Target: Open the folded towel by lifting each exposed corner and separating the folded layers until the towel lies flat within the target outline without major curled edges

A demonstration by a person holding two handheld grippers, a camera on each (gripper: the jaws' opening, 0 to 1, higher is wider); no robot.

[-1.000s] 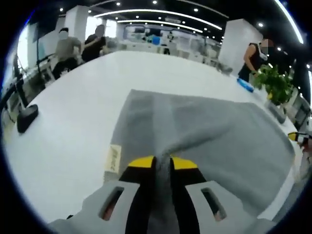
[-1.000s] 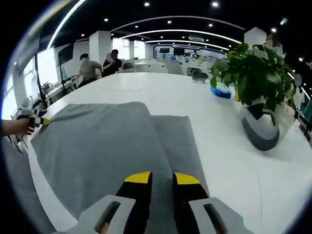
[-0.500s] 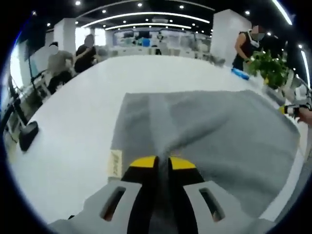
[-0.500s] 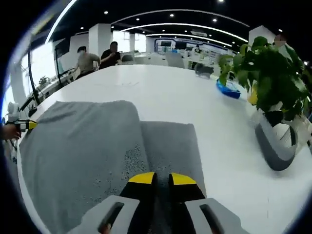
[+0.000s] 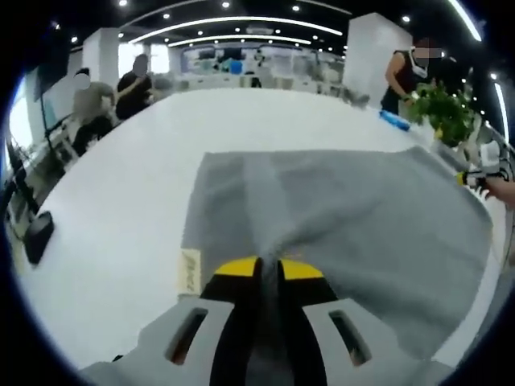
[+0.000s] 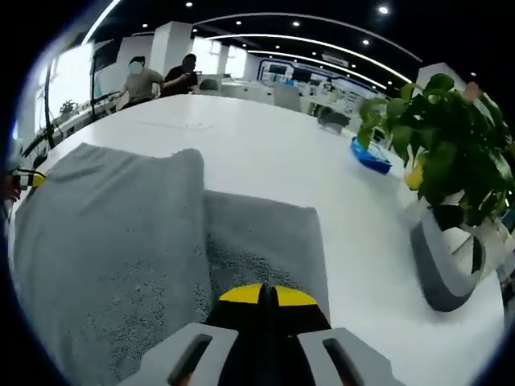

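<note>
The grey towel (image 5: 338, 217) lies on the white table (image 5: 121, 185), with a cream label (image 5: 189, 269) at its near left edge. My left gripper (image 5: 269, 264) is shut on the towel's near edge, and the cloth puckers into a ridge ahead of the jaws. In the right gripper view the towel (image 6: 105, 241) shows a raised upper layer at left and a lower layer (image 6: 265, 237) beside it. There my right gripper (image 6: 267, 293) is shut on the lower layer's near edge. The right gripper (image 5: 481, 173) also appears at the towel's far right corner, and the left gripper (image 6: 24, 178) at the far left.
A potted plant (image 6: 447, 153) in a grey-white pot (image 6: 441, 265) stands on the table to the right of the towel. A blue object (image 6: 370, 157) lies behind it. A black object (image 5: 36, 235) sits near the table's left edge. People (image 5: 133, 76) are at the far end.
My right gripper's jaws have gone from open to shut on the towel's edge, and that view has come closer. The left gripper stays shut on the towel.
</note>
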